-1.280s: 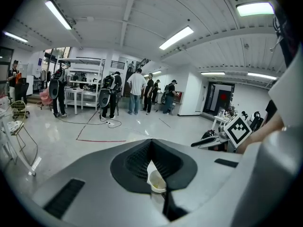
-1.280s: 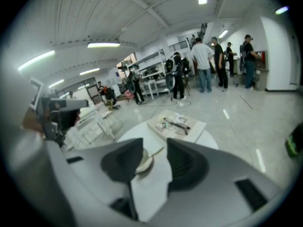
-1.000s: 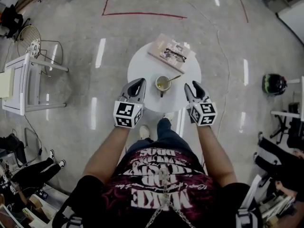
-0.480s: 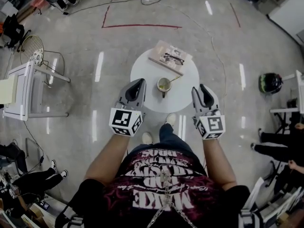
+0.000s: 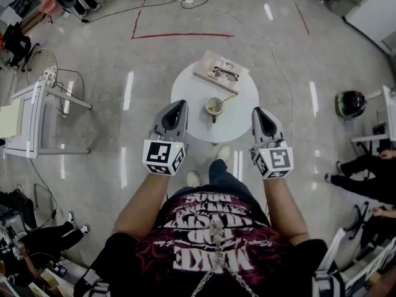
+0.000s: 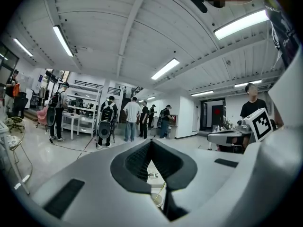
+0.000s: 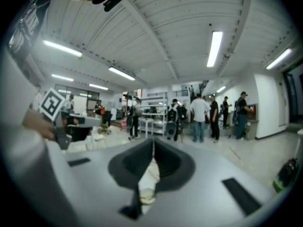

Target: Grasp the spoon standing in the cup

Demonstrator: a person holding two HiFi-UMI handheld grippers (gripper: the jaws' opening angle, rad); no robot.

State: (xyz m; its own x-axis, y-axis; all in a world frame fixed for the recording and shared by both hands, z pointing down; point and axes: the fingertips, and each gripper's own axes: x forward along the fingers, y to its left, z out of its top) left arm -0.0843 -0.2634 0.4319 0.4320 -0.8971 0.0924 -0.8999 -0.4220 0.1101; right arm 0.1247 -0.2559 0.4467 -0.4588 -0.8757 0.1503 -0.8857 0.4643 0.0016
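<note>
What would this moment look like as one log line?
stage: before grasp | left gripper: shut, empty, left of cup | right gripper: just closed, empty, right of cup | spoon: in cup, untouched

Only "MAKE" can be read, upside down, on the person's shirt [image 5: 213,262].

A glossy grey floor [image 5: 93,166] bears red tape lines [image 5: 182,36]. A white side table [image 5: 28,122] stands at left. Strip lights [image 6: 165,68] run along the white ribbed ceiling [image 6: 94,13].
</note>
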